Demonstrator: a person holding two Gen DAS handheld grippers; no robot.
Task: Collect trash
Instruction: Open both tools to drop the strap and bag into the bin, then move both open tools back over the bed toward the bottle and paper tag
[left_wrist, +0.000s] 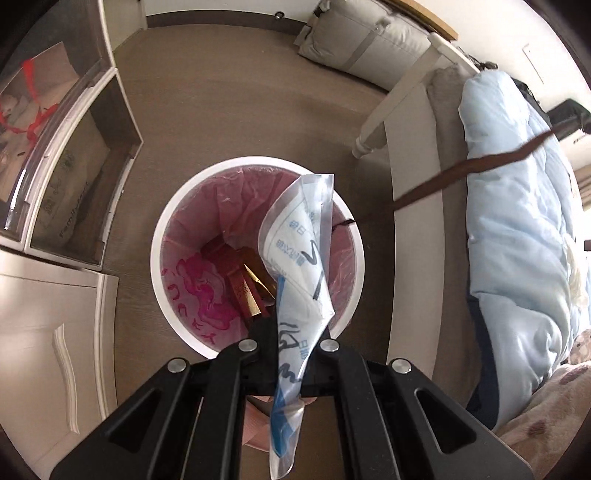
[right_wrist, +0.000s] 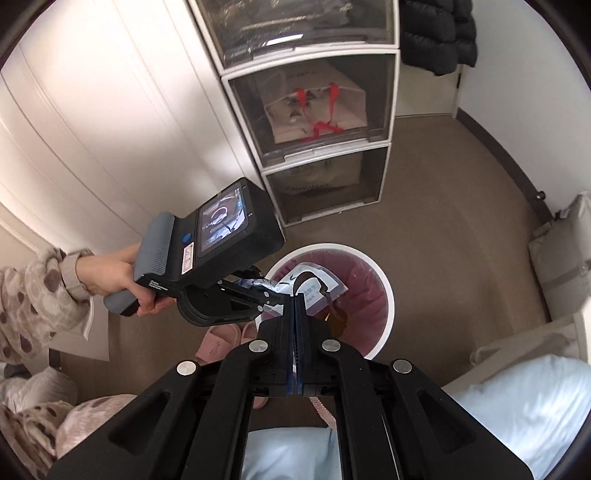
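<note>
A white round bin (left_wrist: 162, 236) with a pink liner stands on the brown floor, with brown and gold packaging (left_wrist: 245, 286) at its bottom. My left gripper (left_wrist: 291, 328) is shut on a clear plastic bag with blue print (left_wrist: 299, 258), which hangs over the bin's right half. In the right wrist view the left gripper (right_wrist: 273, 295) holds the plastic bag (right_wrist: 314, 282) above the bin (right_wrist: 388, 295). My right gripper (right_wrist: 296, 295) is shut on a thin brown strap (left_wrist: 461, 168). The strap's far end (right_wrist: 336, 315) dangles inside the bin's rim.
White stacked drawers (right_wrist: 314, 155) with clear fronts stand behind the bin. A bed with a light blue duvet (left_wrist: 517, 221) and a white frame (left_wrist: 410, 147) lies to the right. A grey cushion (left_wrist: 362, 40) leans at the wall. Pink slippers (right_wrist: 225, 338) sit near the bin.
</note>
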